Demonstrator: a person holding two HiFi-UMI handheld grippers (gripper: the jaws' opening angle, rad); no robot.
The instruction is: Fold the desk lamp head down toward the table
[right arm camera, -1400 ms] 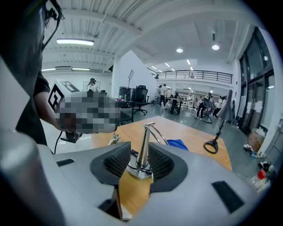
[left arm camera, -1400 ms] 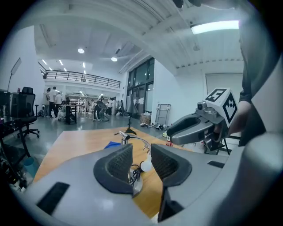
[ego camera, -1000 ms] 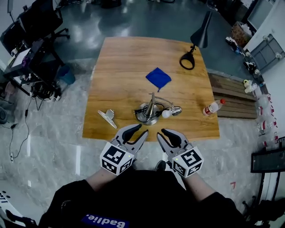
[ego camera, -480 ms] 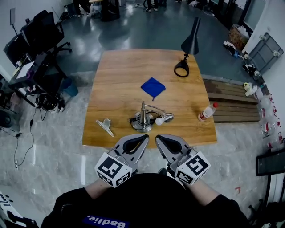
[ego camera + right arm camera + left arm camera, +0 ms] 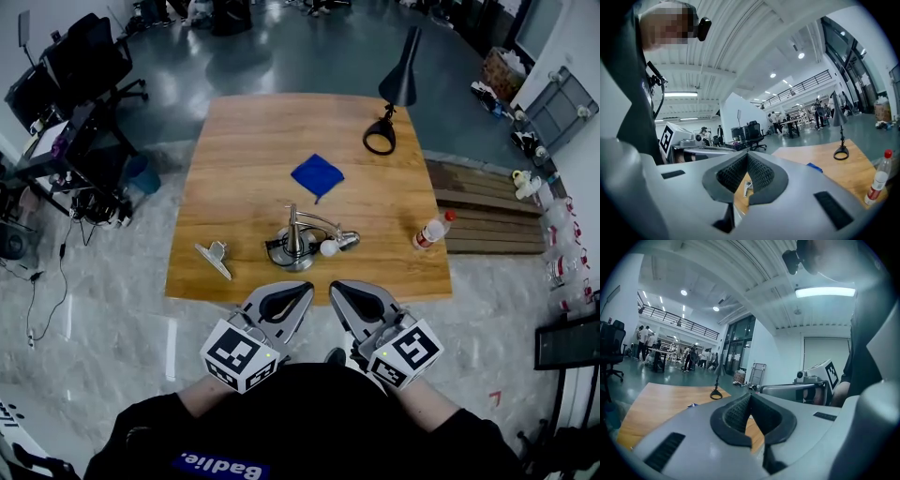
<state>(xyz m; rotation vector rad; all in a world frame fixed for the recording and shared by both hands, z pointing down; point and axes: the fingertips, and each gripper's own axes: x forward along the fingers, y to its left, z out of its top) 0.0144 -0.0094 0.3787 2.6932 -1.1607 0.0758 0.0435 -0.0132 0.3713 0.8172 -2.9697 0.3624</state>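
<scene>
A silver desk lamp [image 5: 298, 246] stands near the table's front edge, its arm bent over. Its head [image 5: 346, 240] and white bulb [image 5: 328, 247] lie low by the wooden top. A black lamp [image 5: 398, 80] with a ring base [image 5: 379, 139] stands upright at the far right corner. Both grippers hover in front of the table, off its edge and apart from the silver lamp. The left gripper [image 5: 306, 290] is shut and empty, as the left gripper view [image 5: 750, 397] also shows. Beside it, the right gripper [image 5: 335, 286] is shut too, with nothing between its pads [image 5: 747, 157].
A blue cloth [image 5: 317, 174] lies mid-table. A plastic bottle [image 5: 429, 231] with a red cap lies at the right edge, and a small metal clip [image 5: 214, 256] sits front left. Office chairs and desks [image 5: 75, 103] stand to the left. Wooden boards [image 5: 487, 211] lie on the floor at right.
Both grippers' jaws have gone from open to shut with nothing in them. Both grippers have drawn back from the table's front edge toward the person.
</scene>
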